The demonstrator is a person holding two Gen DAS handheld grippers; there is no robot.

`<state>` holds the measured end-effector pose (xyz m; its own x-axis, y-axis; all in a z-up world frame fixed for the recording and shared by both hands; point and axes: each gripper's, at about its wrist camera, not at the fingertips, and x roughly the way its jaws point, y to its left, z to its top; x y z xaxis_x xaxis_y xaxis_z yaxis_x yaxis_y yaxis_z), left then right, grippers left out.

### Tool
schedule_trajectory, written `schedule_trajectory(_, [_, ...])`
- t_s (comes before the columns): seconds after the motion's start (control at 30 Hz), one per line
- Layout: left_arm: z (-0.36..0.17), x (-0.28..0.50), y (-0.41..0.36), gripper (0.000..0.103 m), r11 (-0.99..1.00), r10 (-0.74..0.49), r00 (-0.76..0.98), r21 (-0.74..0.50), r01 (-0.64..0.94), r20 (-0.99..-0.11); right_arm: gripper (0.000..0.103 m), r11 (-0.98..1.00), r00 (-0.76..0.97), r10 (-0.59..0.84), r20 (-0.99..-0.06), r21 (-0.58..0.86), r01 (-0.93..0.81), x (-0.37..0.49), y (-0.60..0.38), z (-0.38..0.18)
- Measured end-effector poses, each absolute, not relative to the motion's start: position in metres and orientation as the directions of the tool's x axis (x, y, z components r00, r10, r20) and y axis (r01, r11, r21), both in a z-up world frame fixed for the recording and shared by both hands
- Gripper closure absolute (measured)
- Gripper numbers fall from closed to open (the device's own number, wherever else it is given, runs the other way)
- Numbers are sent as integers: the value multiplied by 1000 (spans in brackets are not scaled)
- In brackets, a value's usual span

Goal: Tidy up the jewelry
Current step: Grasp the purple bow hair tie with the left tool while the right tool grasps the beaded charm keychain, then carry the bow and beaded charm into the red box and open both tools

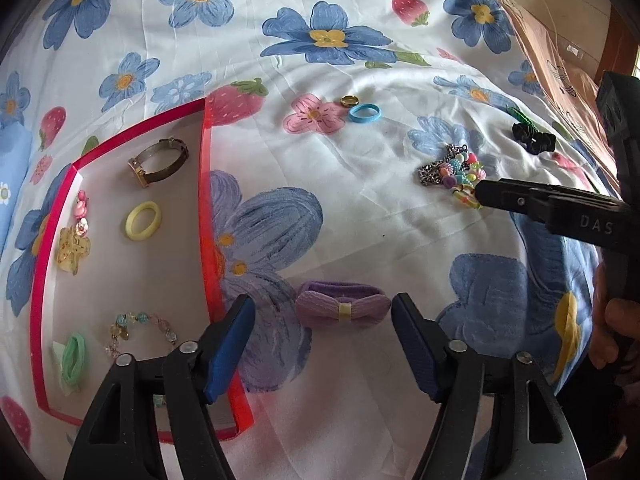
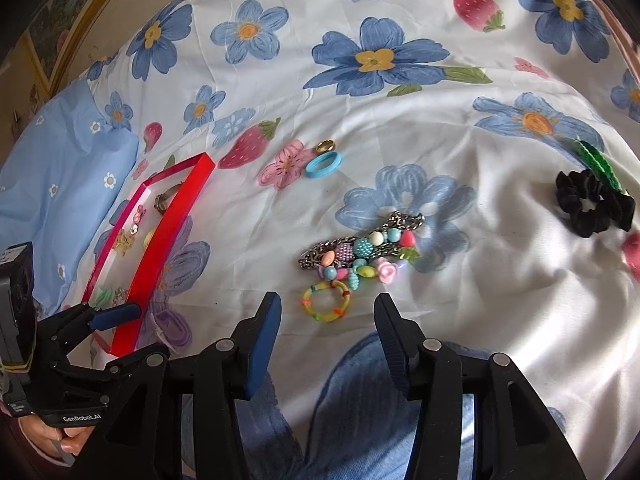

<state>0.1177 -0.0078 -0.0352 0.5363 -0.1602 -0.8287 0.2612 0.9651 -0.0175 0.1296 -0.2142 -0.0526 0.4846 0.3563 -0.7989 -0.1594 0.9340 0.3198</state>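
A red-rimmed tray (image 1: 203, 184) lies at the left on the floral sheet; it also shows in the right wrist view (image 2: 160, 248). It holds a watch (image 1: 158, 162), a yellow ring (image 1: 142, 220), hair clips, a bead bracelet (image 1: 140, 330) and a green hair tie (image 1: 72, 358). My left gripper (image 1: 323, 354) is open, just before a purple bow hair tie (image 1: 342, 310). My right gripper (image 2: 326, 342) is open, just before a yellow bead ring (image 2: 326, 302) and a pile of colourful beads and chain (image 2: 360, 254).
A blue ring (image 1: 364, 113) and a gold ring (image 1: 349, 100) lie further back on the sheet. A black scrunchie (image 2: 592, 204) and a green clip (image 2: 598, 162) lie at the right. A brown board (image 1: 560, 60) borders the far right.
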Motion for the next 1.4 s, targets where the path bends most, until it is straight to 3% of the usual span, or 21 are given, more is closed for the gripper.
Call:
schedule_trajectory(0.13, [-42,123,-7,55,959,-194,509,-54,278,-839,53,936,477,352,-805,311,-166,133,-209,-58])
schedule_trajectory(0.27, [-48,126,-9,60,956,-196,500,-51,290,-844,54,940,467,342,-816,297,-170,134,-207,-63])
schedule_trajectory(0.37, [-49,128,-7,65,955,-208,497,-66,288,-843,66,944,462,331,-823,279,-178,133,-204,-65])
schedule_trajectory(0.4, [-49,128,-7,66,955,-211,496,-71,286,-842,74,945,461,326,-825,275,-177,133,-203,-66])
schedule_trajectory(0.43, [-49,128,-6,66,956,-212,496,-73,285,-842,75,945,459,328,-826,278,-175,133,-204,-66])
schedule_trajectory(0.67, [-49,128,-5,68,957,-219,496,-84,279,-840,71,939,524,334,-783,326,-113,132,-229,-50])
schedule_trajectory(0.97, [-46,129,-8,78,955,-227,502,-89,283,-834,71,953,477,296,-827,292,-84,160,-229,-74])
schedule_trajectory(1.1, [-41,127,-7,80,955,-230,515,-90,283,-826,90,954,495,295,-817,283,-101,160,-223,-71])
schedule_trajectory(1.4, [-18,118,12,82,960,-243,570,-110,257,-785,93,946,570,316,-758,300,-125,148,-222,-35])
